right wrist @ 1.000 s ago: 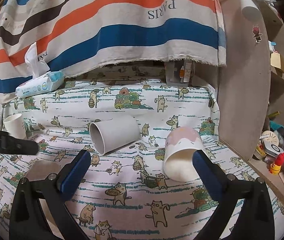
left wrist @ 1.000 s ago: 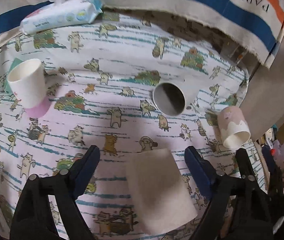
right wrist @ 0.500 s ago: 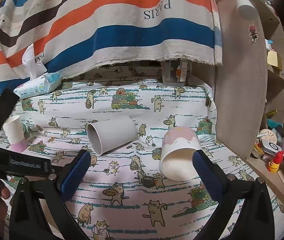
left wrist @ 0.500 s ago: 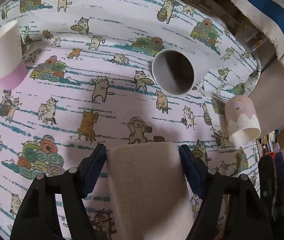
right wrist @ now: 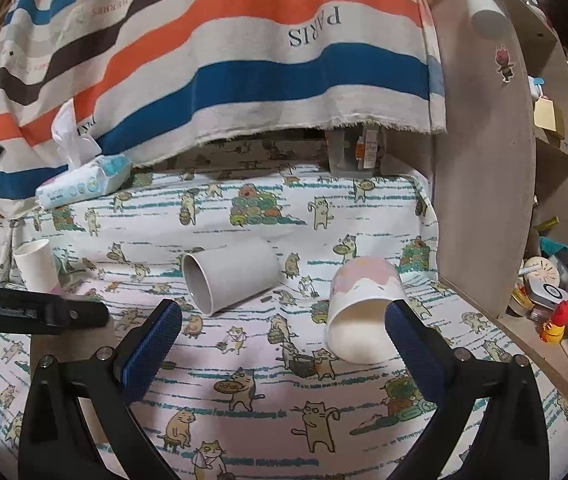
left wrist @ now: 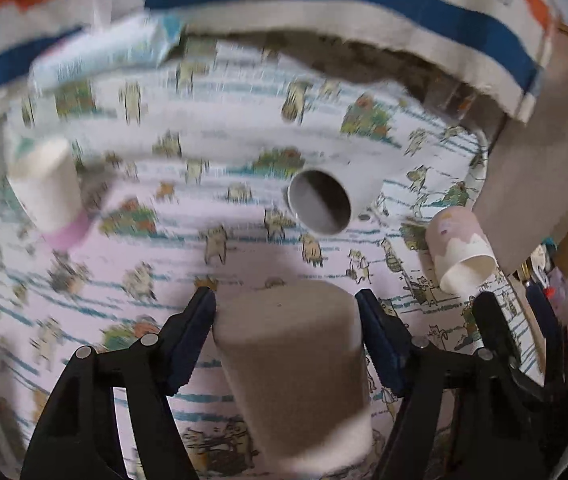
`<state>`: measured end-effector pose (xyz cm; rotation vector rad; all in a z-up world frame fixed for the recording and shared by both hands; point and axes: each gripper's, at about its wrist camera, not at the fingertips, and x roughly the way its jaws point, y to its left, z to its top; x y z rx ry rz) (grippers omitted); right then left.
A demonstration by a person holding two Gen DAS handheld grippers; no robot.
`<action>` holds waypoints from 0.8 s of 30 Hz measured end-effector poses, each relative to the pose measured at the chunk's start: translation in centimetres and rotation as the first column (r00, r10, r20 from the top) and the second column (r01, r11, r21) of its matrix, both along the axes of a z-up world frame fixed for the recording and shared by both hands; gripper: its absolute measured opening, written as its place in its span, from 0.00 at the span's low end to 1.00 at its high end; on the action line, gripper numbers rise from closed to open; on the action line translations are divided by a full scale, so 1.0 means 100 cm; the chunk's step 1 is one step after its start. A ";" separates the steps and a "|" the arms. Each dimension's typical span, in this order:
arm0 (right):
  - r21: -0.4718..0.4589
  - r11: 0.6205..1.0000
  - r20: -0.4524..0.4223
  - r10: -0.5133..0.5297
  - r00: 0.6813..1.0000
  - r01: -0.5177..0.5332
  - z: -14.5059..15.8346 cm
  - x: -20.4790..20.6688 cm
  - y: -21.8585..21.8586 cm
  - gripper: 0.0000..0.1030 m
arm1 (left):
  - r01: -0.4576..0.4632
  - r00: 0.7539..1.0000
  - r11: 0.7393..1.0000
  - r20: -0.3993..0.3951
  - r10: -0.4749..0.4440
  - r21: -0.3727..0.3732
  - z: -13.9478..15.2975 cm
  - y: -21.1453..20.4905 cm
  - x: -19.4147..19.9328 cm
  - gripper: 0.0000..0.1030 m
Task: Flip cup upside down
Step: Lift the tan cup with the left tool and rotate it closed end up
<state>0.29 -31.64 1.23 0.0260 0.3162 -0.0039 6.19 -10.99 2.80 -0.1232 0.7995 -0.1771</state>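
My left gripper (left wrist: 286, 316) is shut on a plain beige cup (left wrist: 296, 376), its closed base pointing away from the camera, held above the cat-print cloth (left wrist: 219, 152). A grey cup (left wrist: 324, 200) lies on its side mid-table, mouth toward me; it also shows in the right wrist view (right wrist: 231, 280). A pink-and-white cup (right wrist: 364, 312) lies tilted, mouth toward the camera, just ahead of my right gripper (right wrist: 284, 340), which is open and empty. A white cup with a pink base (left wrist: 47, 192) stands upright at the left; it also shows in the right wrist view (right wrist: 35, 264).
A pack of wet wipes (right wrist: 83, 184) lies at the back left under a striped hanging cloth (right wrist: 243, 60). A wooden shelf side (right wrist: 484, 160) bounds the table on the right, with small clutter (right wrist: 552, 300) beyond it.
My left gripper closed on the beige cup and lifted it, tilting back so the far table and striped cloth show again. The right gripper stayed nearly still.
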 end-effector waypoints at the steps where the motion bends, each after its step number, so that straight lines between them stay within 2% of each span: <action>1: -0.001 1.000 -0.002 -0.003 1.000 0.003 0.000 0.001 0.000 0.99 | 0.007 1.000 1.000 0.022 -0.008 0.022 0.004 -0.001 -0.004 0.67; 2: -0.002 1.000 -0.006 -0.007 1.000 0.007 0.000 0.001 0.000 0.99 | 0.013 0.999 0.999 0.037 -0.015 0.040 0.007 -0.001 -0.006 0.66; 5: 0.003 1.000 -0.018 -0.016 1.000 0.016 -0.002 0.004 -0.001 0.99 | 0.029 0.995 0.996 0.093 -0.037 0.090 0.015 -0.003 -0.012 0.30; 6: 0.005 1.000 -0.019 -0.017 1.000 0.017 -0.002 0.004 -0.001 0.99 | 0.021 0.994 0.993 0.102 -0.032 0.115 0.018 -0.003 -0.013 0.27; 12: 0.004 1.000 -0.027 -0.018 0.999 0.018 -0.003 0.006 0.000 0.99 | 0.057 0.990 0.989 0.119 -0.073 0.133 0.015 -0.005 -0.013 0.28; 16: 0.005 1.000 -0.027 -0.019 0.999 0.019 -0.003 0.005 0.000 0.99 | 0.092 0.986 0.992 0.130 -0.102 0.082 0.015 -0.001 -0.018 0.34; 22: 0.005 1.000 -0.027 -0.018 0.999 0.018 -0.003 0.005 -0.001 0.99 | 0.146 0.983 0.989 0.115 -0.144 -0.004 0.017 -0.003 -0.025 0.53; 24: 0.006 1.000 -0.027 -0.018 0.999 0.018 -0.003 0.005 -0.001 0.99 | 0.136 0.984 0.991 0.115 -0.136 0.004 0.017 -0.006 -0.026 0.67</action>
